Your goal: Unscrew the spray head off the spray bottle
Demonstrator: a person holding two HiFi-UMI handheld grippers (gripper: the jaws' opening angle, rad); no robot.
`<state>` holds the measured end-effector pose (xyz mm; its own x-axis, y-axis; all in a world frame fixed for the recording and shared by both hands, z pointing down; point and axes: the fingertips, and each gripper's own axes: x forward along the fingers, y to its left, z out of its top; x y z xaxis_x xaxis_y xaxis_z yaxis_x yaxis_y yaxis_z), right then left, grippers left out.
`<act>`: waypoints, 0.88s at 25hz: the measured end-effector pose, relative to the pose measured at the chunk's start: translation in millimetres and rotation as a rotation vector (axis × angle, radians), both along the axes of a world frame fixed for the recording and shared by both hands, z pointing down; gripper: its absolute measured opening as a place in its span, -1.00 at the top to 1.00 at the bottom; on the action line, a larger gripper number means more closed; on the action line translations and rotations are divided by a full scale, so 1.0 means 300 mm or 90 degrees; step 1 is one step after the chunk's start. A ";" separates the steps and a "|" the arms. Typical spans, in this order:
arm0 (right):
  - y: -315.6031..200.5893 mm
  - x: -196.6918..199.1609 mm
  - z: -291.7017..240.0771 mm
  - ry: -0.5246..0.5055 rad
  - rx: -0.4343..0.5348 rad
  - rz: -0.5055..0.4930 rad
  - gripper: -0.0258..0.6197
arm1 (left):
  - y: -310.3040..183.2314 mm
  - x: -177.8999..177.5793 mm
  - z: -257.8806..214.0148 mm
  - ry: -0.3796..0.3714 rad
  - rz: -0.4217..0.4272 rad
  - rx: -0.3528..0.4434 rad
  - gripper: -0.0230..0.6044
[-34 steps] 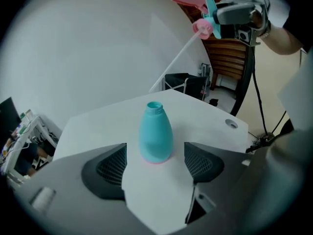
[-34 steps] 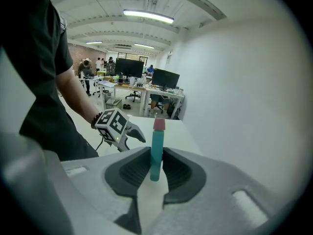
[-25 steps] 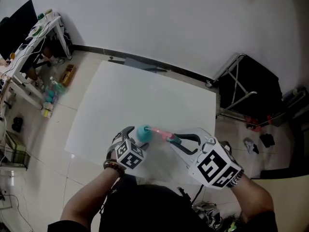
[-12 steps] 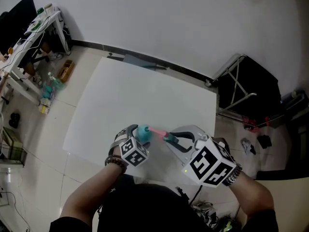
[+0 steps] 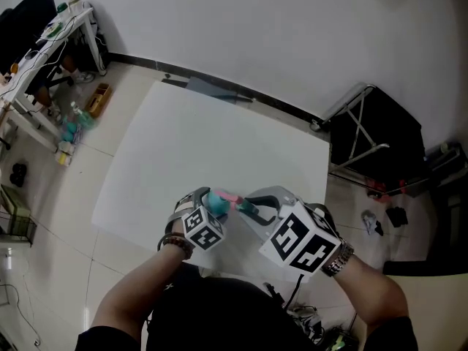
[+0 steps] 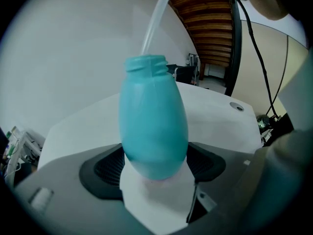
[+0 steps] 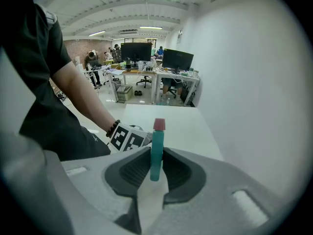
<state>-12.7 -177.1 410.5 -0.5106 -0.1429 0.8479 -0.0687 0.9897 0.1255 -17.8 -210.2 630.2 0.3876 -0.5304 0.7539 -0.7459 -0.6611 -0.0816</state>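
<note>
Spray head parted from bottle, above the near edge of the white table (image 5: 212, 145). The teal egg-shaped plastic spray bottle (image 6: 154, 126) is clamped at its rounded lower end by the left gripper (image 6: 156, 168), so that the open threaded neck is kept steady. The teal spray head with pink tip (image 7: 157, 151) is pinched in the narrowly set right gripper (image 7: 155, 168). Its clear dip tube (image 6: 157, 18) is seen running into the neck, so withdrawal is judged incomplete.

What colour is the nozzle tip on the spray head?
Pinkish red tip on the teal spray head; clearest in the right gripper view.
</note>
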 end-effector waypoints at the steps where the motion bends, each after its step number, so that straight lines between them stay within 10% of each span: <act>1: -0.003 -0.003 0.010 0.002 -0.004 0.001 0.71 | -0.002 0.001 0.001 0.002 0.000 0.001 -0.42; 22: -0.071 0.008 0.143 -0.016 -0.073 0.060 0.71 | 0.022 0.008 -0.040 -0.033 0.043 0.018 -0.37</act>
<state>-10.4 -198.4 453.3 -0.5204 -0.0940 0.8487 -0.1638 0.9865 0.0089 -15.3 -203.6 618.2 0.3832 -0.5255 0.7596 -0.6943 -0.7063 -0.1383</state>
